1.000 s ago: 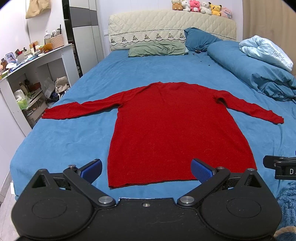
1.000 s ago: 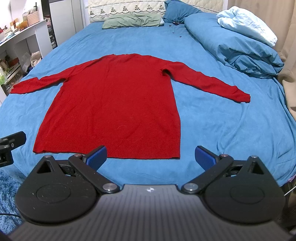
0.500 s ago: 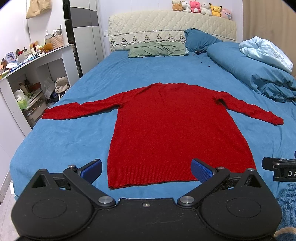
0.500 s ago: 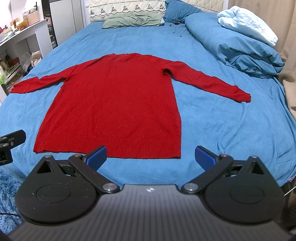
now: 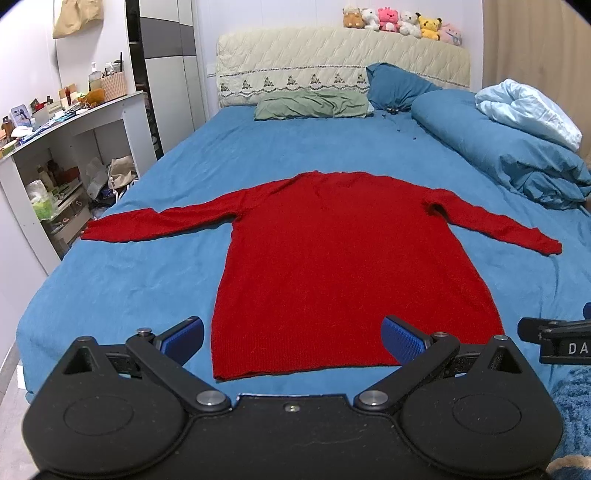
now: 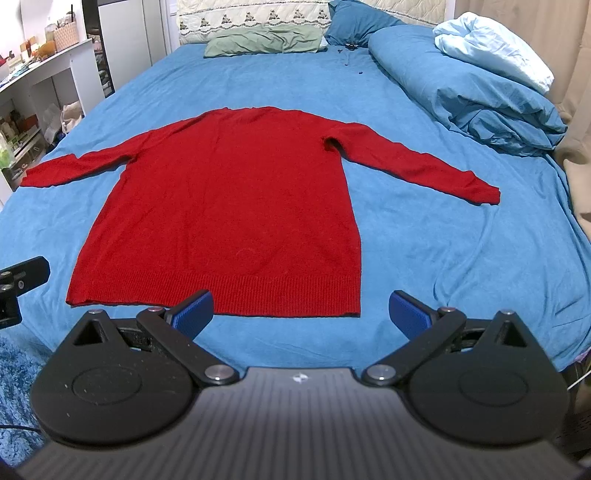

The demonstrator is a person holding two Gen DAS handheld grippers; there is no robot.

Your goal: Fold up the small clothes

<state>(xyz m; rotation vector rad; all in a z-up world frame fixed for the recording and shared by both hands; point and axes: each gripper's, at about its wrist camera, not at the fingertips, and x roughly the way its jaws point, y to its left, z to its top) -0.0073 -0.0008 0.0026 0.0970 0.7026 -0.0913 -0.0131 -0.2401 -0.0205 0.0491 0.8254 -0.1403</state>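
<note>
My left gripper (image 5: pixel 291 338) is wide open and holds nothing. My right gripper (image 6: pixel 301 312) is wide open and empty too. Both hang over the near edge of the bed (image 6: pixel 424 229). Just past them the red sweater (image 6: pixel 229 206) lies flat on the blue sheet, sleeves spread out. Far back sit pillows (image 5: pixel 314 105) and a row of stuffed toys (image 5: pixel 402 26).

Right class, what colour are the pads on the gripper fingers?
Blue pads, on black fingers; the right wrist view shows them best.

Both grippers (image 5: pixel 291 341) (image 6: pixel 301 312) look black — blue ribbed pads (image 5: pixel 400 338), silver screws, perhaps dusty.
</note>
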